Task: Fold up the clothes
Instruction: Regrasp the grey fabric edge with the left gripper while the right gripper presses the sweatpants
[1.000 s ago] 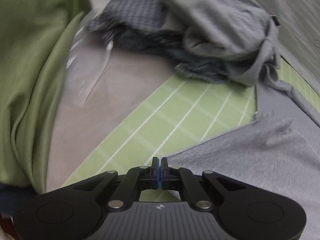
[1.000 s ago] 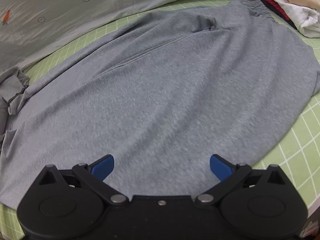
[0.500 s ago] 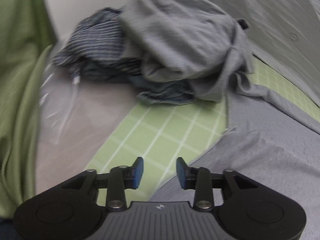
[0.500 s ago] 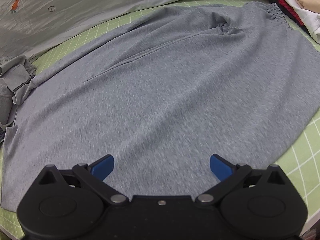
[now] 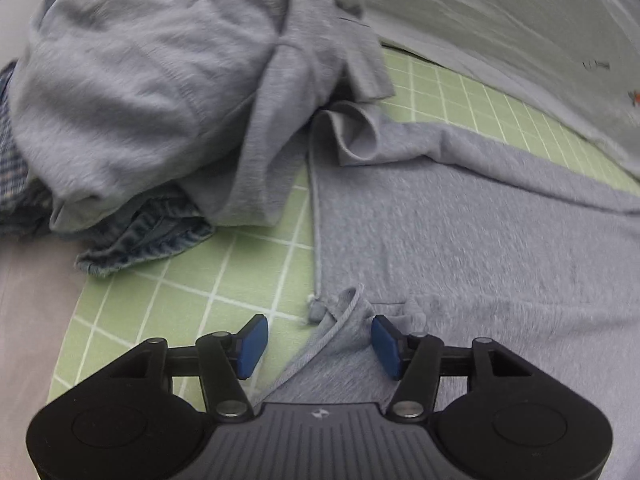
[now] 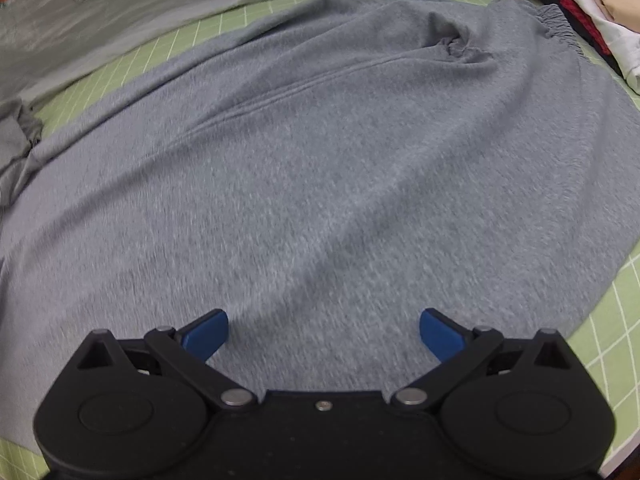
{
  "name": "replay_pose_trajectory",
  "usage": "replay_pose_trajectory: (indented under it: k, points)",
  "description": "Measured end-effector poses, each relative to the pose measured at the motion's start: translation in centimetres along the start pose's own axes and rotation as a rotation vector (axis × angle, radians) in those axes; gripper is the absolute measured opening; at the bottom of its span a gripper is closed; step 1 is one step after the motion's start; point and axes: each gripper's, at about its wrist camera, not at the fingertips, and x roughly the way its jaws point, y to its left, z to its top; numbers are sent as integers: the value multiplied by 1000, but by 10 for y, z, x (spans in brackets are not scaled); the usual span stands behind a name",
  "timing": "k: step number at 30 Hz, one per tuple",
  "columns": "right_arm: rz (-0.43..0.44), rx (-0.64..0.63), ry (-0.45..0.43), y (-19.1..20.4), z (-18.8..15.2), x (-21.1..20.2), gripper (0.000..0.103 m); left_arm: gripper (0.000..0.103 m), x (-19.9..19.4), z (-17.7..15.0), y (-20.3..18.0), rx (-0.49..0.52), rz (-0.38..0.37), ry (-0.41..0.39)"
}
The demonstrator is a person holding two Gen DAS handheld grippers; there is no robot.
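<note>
grey garment (image 6: 320, 184), no legible writing, green grid mat (image 5: 192, 280)

Green grid mat (image 5: 224, 276) covers the bed, its white lines showing at the edges. Grey trousers (image 6: 320, 184) lie spread flat across it, elastic waistband (image 6: 560, 28) at the far right. A heap of clothes (image 5: 152, 80) sits on the mat's left end, a grey garment on top, blue striped cloth (image 5: 152, 236) poking out beneath. A pale sheet (image 6: 140, 8) runs along the mat's far edge.
</note>
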Motion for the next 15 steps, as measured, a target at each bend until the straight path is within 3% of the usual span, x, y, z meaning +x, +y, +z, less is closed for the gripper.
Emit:
replay_pose_trajectory:
  k: [2, 3, 4, 5, 6, 9, 15]
  points:
    - [-13, -19, 3, 4, 1, 1, 103, 55, 0, 0, -4, 10, 5, 2]
    - [-18, -26, 3, 5, 1, 2, 103, 45, 0, 1, -5, 6, 2, 2]
    - [-22, -34, 4, 7, 2, 3, 103, 23, -1, 1, -5, -1, 1, 5]
    - [-26, -41, 5, 8, 3, 4, 103, 9, -2, 2, -4, -9, 3, 10]
    - [-30, -49, 6, 9, 3, 4, 103, 3, -3, 2, -3, -16, 5, 15]
    - [-37, -68, 6, 13, 5, 6, 103, 3, -9, 2, 9, -43, 82, -23]
    - [-30, -72, -14, 11, 4, 5, 103, 5, -13, 1, 57, -234, 172, -28]
